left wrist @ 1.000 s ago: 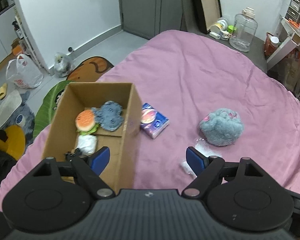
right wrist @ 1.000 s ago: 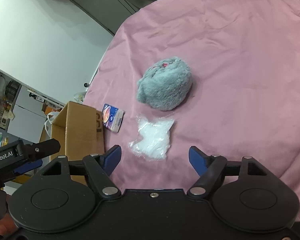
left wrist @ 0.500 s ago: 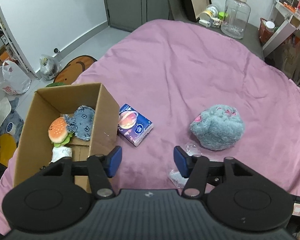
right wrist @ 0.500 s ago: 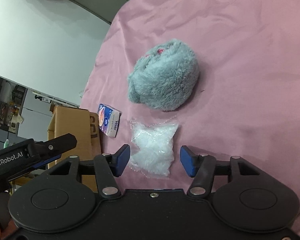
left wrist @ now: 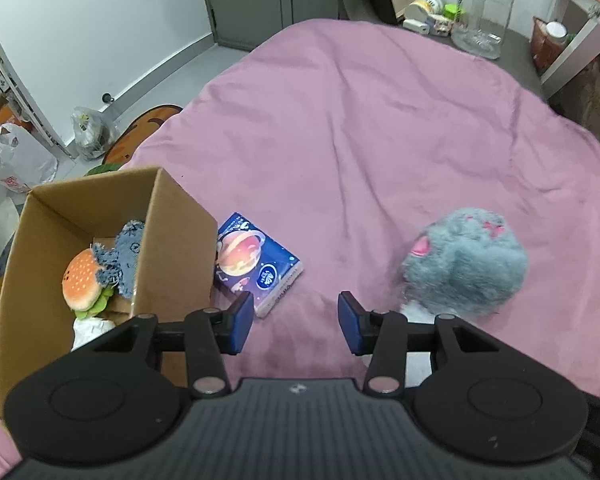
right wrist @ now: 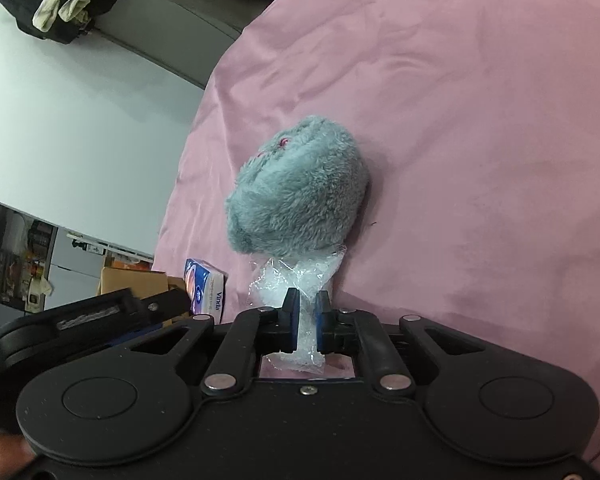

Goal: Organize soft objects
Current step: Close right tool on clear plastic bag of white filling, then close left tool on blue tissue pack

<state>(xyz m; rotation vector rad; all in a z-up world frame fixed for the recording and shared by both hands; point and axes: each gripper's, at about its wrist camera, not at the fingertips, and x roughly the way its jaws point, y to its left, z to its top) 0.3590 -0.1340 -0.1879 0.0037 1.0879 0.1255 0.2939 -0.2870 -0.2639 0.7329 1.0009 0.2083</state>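
Observation:
My right gripper is shut on a clear plastic bag of white stuff that lies on the pink bedspread, just in front of a grey-blue furry plush. My left gripper hovers over the bedspread with its jaws closing and nothing between them. A blue tissue pack lies just ahead of its left finger, and the furry plush sits to its right. An open cardboard box at the left holds a burger plush, a blue fuzzy toy and a white item.
The tissue pack and the box show behind the left gripper's body in the right wrist view. Beyond the bed stand a large clear jug, shelves and plastic bags on the floor.
My right gripper sank onto the plastic bag and closed on it. My left gripper moved right and down, away from the box toward the tissue pack, with its jaws narrowing.

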